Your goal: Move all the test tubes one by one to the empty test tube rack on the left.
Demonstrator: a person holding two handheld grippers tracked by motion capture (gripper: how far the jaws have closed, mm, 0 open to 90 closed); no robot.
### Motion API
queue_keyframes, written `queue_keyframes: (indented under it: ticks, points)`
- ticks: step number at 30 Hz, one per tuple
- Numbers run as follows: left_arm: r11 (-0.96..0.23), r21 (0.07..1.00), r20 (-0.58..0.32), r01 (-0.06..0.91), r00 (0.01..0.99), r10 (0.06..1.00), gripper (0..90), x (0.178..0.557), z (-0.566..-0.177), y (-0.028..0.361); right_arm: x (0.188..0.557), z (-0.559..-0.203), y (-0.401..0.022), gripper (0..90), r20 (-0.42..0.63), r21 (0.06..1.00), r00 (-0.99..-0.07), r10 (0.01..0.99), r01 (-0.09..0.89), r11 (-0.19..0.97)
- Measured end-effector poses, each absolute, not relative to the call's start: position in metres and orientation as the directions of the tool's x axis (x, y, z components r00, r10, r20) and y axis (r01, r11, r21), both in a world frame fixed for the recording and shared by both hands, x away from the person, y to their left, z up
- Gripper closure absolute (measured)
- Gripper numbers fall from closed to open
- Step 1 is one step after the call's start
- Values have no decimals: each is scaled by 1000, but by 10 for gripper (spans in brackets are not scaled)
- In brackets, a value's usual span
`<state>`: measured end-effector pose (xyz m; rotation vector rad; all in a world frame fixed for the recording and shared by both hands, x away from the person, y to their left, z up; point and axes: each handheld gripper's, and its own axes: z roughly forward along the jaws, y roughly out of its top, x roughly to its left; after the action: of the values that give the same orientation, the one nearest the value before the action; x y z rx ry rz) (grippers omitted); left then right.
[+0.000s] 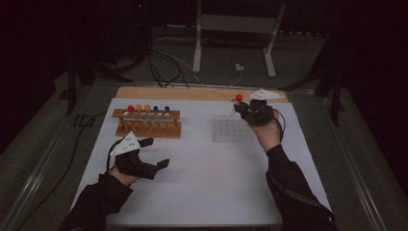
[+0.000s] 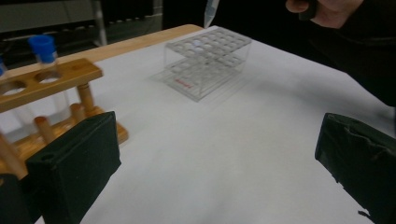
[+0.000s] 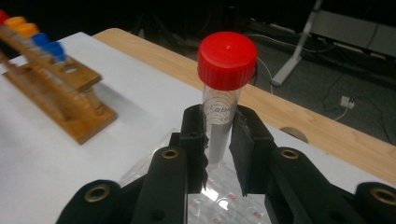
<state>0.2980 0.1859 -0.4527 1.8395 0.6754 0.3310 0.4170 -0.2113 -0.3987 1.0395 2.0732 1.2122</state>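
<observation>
Nearest the person, the left gripper (image 1: 154, 153) rests low over the white table (image 1: 202, 183), its jaws standing wide apart with nothing between them; in the left gripper view the two black pads (image 2: 74, 163) frame a bare stretch of tabletop. Just beyond it stands the wooden rack (image 1: 148, 122), holding a row of capped tubes (image 1: 147, 109) in red, orange and blue, with one hole at its left end open. To the right of that, and well apart from it, sits the clear plastic rack (image 1: 233, 130), a grid of small wells. Above its far side the right gripper (image 1: 240, 109) is held up by the right hand (image 1: 268, 132), its jaws pressed tight on the red-capped tube (image 3: 223, 93). In the right gripper view the tube stands upright between the pads, gripped just below its printed label, the cap well clear above the jaws and the clear rack beneath. Its pointed tip seems to hang free above the wells in the left gripper view, though the edge of that picture cuts it off. Farthest off runs the table's wooden edge (image 1: 192, 92).
</observation>
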Motion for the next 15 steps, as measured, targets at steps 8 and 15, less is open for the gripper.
queue_keyframes:
  ticks: [8,15]
  points:
    - [-269,924,-86,272,833,547,8,298,-440,176,390,-392,-197,759,-67,884,-651,756,313,348]
    - [-285,921,-90,265,858,506,8,301,-430,167,363,-399,-177,760,-80,870,-728,681,282,403]
